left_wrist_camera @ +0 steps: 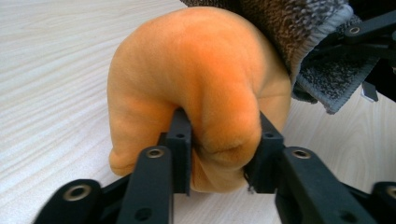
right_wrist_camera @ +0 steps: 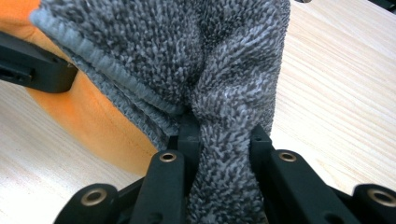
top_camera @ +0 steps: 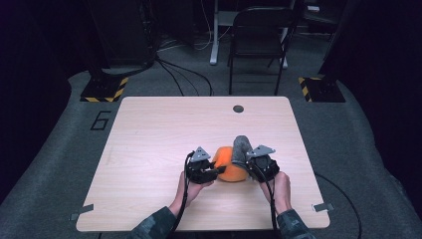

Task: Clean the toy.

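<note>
Orange plush item [left_wrist_camera: 196, 93] rests on the table [top_camera: 149, 129] near its front edge, between the two hands. Left gripper [left_wrist_camera: 219, 154] pinches a fold of it; right gripper [right_wrist_camera: 224, 140] is clamped on a bunched grey knitted cloth [right_wrist_camera: 187, 51] that lies against the item's top. Step in hand: apparently separating cloth from plush, though the join is obscured. Next move calls for a firm left hold while the right lifts away.
</note>
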`<state>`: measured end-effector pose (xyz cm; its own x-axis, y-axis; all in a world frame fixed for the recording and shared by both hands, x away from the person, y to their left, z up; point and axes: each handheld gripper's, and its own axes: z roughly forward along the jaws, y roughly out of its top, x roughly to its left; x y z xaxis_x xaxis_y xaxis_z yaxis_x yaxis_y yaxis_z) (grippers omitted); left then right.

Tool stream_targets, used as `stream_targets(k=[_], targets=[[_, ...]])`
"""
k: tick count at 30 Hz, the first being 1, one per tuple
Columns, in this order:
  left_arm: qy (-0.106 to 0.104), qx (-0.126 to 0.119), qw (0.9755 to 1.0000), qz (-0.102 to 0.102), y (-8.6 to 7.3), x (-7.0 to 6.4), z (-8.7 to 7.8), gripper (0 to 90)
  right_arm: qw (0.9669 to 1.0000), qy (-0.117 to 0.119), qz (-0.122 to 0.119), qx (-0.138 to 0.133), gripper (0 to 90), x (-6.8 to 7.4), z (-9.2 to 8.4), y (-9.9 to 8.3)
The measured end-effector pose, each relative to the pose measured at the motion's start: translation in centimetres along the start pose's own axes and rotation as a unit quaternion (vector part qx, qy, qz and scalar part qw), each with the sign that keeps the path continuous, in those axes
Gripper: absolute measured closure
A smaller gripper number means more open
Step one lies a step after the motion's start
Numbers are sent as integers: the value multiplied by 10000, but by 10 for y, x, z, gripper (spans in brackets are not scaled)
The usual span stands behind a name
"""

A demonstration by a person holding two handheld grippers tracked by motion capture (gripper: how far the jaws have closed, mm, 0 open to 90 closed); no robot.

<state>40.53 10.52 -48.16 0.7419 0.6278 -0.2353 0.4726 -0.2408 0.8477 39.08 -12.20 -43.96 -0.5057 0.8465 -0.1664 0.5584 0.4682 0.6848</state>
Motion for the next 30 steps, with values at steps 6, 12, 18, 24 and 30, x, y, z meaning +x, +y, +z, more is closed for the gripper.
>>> stream_targets(k=[6,12,18,24,30], targets=[[-24,62,9999,76,2,4,-4,449,10000,15,-58,13,747,-1,1,1],[100,100,9986,519,2,3,-9,313,10000,18,47,23,747,-4,2,1],[129,187,9953,945,0,3,-7,225,9999,55,126,28,748,-9,4,1],[385,255,9868,1551,-6,3,2,235,9999,79,119,23,748,-8,5,1],[446,141,9804,1916,-11,1,7,440,9999,50,143,4,748,-9,6,1]])
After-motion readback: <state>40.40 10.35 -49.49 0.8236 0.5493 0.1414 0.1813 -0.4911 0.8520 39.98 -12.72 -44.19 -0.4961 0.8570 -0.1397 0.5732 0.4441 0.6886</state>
